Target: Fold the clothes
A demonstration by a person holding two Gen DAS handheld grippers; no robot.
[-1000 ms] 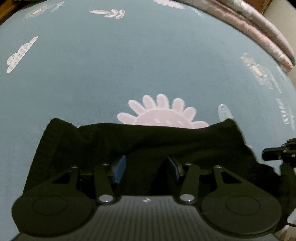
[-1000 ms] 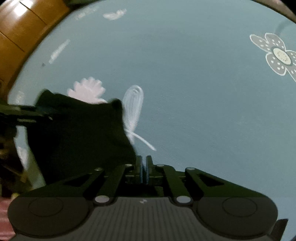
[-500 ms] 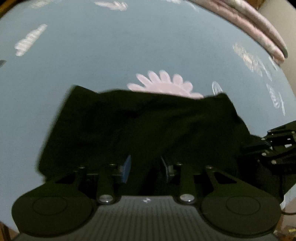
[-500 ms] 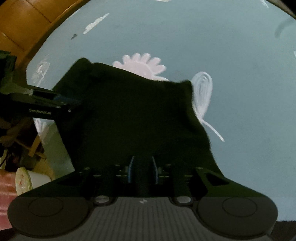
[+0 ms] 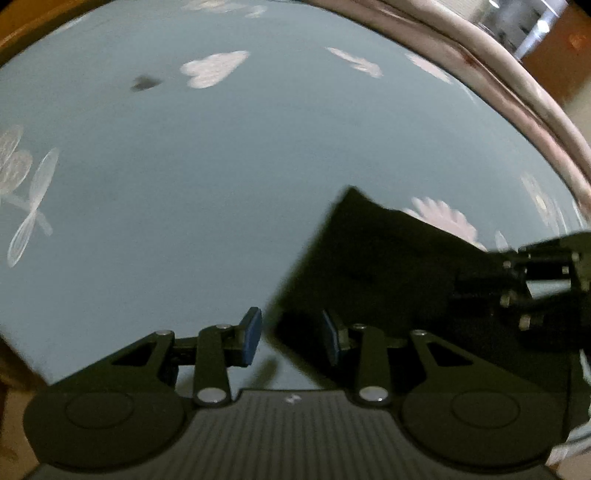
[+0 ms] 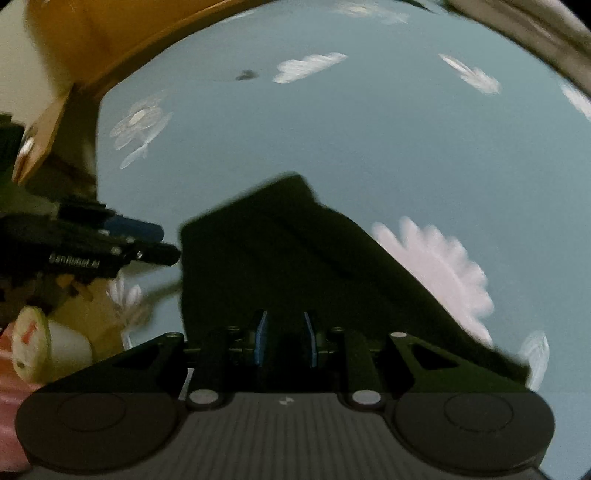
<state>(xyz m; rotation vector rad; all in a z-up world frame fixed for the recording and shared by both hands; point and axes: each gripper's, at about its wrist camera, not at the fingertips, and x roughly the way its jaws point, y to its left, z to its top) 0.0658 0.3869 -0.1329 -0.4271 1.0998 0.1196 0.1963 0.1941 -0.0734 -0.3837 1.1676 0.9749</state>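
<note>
A black garment lies folded flat on the blue-grey flowered sheet. My left gripper hovers at its left corner with the pads apart. The right pad is over the cloth and the left pad is over bare sheet. In the right wrist view the garment fills the middle, and my right gripper sits over its near edge. Its jaws are opening, with dark cloth between the blue pads but not pinched. Each gripper also shows in the other's view: the right gripper, the left gripper.
A pink sun-like print shows beside the garment. A pink rolled blanket edge borders the sheet at the far right. A wooden bed frame runs along the upper left. A white cup-like object stands off the bed's edge.
Both grippers swung sideways and rolled. The left one slid left off the garment to its corner and its jaws narrowed. The right one moved over the garment and its shut jaws parted.
</note>
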